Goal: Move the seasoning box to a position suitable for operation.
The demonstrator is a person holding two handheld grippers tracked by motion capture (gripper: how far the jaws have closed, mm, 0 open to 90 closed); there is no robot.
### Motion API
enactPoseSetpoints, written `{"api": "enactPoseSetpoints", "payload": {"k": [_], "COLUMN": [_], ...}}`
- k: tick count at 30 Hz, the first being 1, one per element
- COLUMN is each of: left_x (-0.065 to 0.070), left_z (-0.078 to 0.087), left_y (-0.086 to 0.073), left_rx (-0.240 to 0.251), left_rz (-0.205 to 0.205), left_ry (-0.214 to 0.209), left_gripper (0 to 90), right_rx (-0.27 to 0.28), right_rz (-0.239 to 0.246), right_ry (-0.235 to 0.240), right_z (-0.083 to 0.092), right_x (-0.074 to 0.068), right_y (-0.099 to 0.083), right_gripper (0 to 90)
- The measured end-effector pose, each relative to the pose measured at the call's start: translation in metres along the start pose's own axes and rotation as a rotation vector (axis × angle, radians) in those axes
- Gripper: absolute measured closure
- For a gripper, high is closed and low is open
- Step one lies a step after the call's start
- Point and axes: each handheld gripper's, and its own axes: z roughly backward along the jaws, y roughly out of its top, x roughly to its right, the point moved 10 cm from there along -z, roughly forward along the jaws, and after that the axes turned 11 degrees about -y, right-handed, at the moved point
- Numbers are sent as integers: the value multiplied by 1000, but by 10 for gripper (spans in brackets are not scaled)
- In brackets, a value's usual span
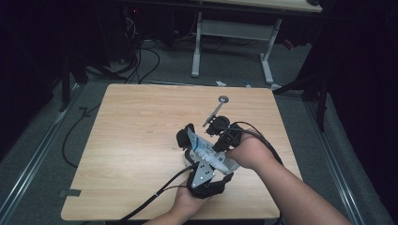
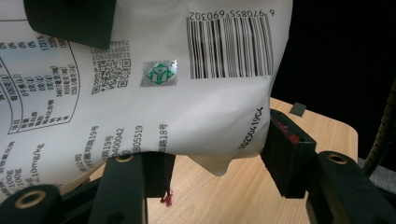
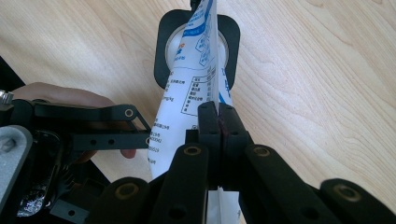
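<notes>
— While the right gripper (image 3: 218, 122) was clamped tight on the white printed pouch (image 1: 208, 153), where did that pouch sit?

— Held off the bench (image 1: 141, 140) near its front edge, right of the middle, its far end over a black-framed round holder (image 3: 198, 46).

— And the left gripper (image 2: 212, 154)?

— Its jaws stood apart around the pouch's barcode corner; I couldn't tell whether the pads pressed it. I judged the best move was to close on that corner before pulling, keeping the pouch taut and straight.
</notes>
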Motion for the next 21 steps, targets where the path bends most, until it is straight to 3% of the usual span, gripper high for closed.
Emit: {"api": "enactPoseSetpoints", "payload": {"k": [21], "left_x": [-1], "left_z": [0], "left_y": [3], "left_rx": [4], "left_rz": [-3], "left_ry": [6], "left_gripper": [490], "right_rx": [5], "right_rz": [5], "right_ry": [-5], "right_z": [1], "right_x": [1], "right_y": [2], "right_gripper": [899]}}
